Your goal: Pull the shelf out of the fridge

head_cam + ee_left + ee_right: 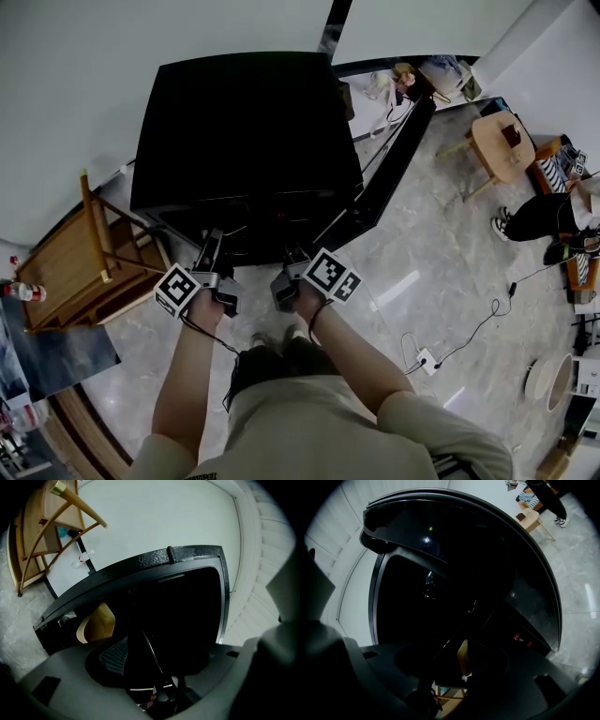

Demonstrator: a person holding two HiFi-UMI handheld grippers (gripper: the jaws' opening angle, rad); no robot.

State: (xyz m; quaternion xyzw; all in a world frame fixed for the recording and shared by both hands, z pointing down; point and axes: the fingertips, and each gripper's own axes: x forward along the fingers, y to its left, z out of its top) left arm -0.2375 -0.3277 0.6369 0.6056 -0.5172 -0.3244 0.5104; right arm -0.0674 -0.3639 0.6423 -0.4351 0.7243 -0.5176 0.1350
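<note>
The fridge (244,122) stands straight ahead of me on the floor, with its door (380,183) swung open to my right. Both grippers are at its dark mouth, side by side and about equally near. The shelf (151,654) is inside and shows only in the gripper views, as a thin pale edge running across in front of me. Its long axis goes left to right, so I judge the pull must come straight back toward my body, with both hands level.

My left gripper (214,242) is spread. Its yellow pad (96,623) stands well off to one side of that edge, and nothing is pinched there yet.

My right gripper (298,257) is harder to read. I see one yellow pad (462,657) close by the edge, but its mate is lost in the dark, so I cannot tell whether it is gripping.

I judge the next step is to close both on the front edge before drawing it out, or the shelf may skew in its rails.
</note>
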